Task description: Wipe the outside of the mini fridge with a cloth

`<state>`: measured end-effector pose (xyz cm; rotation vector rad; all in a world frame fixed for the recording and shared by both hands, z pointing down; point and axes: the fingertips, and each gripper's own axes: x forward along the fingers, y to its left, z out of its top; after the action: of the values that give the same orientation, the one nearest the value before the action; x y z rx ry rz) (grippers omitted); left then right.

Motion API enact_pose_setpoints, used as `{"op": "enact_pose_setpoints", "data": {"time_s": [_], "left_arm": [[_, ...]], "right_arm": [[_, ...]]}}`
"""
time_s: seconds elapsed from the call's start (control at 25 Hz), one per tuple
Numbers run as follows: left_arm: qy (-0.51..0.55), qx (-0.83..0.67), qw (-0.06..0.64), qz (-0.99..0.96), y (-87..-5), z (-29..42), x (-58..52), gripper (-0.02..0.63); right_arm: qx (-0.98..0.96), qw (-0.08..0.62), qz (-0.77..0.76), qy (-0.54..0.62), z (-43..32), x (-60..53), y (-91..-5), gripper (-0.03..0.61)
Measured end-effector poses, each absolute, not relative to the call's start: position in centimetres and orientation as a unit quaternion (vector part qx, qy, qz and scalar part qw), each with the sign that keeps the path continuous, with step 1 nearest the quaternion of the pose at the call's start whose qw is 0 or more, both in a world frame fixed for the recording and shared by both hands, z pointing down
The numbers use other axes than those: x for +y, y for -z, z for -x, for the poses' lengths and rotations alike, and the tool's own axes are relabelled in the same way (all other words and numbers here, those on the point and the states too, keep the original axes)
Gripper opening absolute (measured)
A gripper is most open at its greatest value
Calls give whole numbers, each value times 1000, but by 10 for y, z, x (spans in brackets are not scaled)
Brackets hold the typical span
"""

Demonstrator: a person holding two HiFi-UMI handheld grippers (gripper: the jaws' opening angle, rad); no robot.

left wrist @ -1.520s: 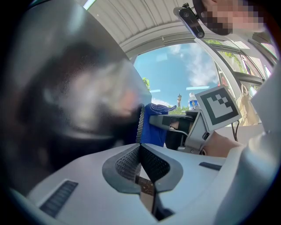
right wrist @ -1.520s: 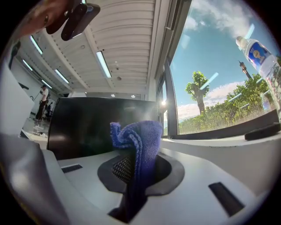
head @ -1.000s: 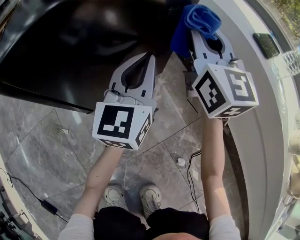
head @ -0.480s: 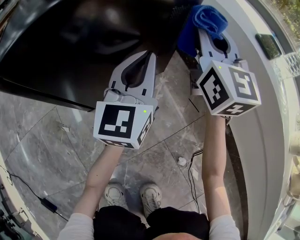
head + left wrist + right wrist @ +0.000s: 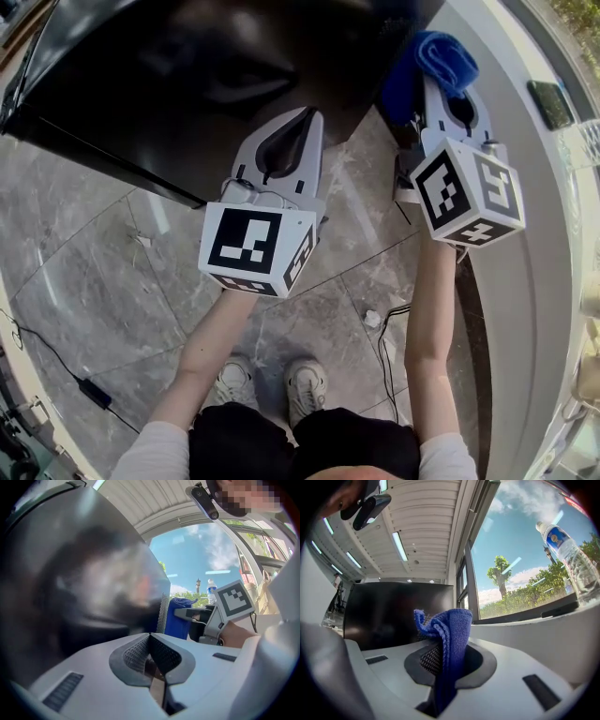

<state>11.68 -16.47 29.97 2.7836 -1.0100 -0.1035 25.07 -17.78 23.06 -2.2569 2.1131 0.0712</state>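
The black mini fridge (image 5: 187,66) fills the far left of the scene, standing on the grey marble floor (image 5: 94,244), with its glossy face turned toward the person. A white ledge (image 5: 511,187) runs along the right and leaves only a narrow gap beside the fridge's right edge. That gap is probably why the right gripper (image 5: 442,94) reaches in there: its jaws are clamped on the blue cloth (image 5: 436,56). The cloth bunches out past the tips, so soft fabric rather than plastic would meet the surface. It sits close to the fridge's right corner, but I cannot tell whether it touches. The left gripper (image 5: 302,120) hovers nearer and to the left, over the fridge's near edge. Its jaws are pressed together with nothing between them, so it looks to be simply waiting out of the way. In the right gripper view the cloth faces the fridge's dark panel, which suits a wipe along that side. The ledge is the main obstacle, since it limits how far the right gripper could swing rightward. A clear water bottle (image 5: 569,559) and a dark phone (image 5: 548,103) rest on the ledge and could be knocked. On the floor, a thin cable (image 5: 389,323) lies near the person's shoes (image 5: 272,389), and another cable (image 5: 56,375) trails at the near left.
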Motion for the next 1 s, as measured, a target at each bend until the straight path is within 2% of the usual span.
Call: {"op": "enact_pose_setpoints", "data": {"time_s": [0.44, 0.76, 1.0], "left_arm": [[48, -406, 120, -905, -299, -16, -144, 5], [102, -466, 81, -875, -269, 85, -133, 5], [78, -529, 80, -841, -278, 151, -136, 5]], "right_arm": [[772, 52, 634, 4, -115, -140, -234, 52], [843, 25, 537, 7, 29, -133, -246, 52], [869, 13, 494, 10, 96, -139, -253, 52]]}}
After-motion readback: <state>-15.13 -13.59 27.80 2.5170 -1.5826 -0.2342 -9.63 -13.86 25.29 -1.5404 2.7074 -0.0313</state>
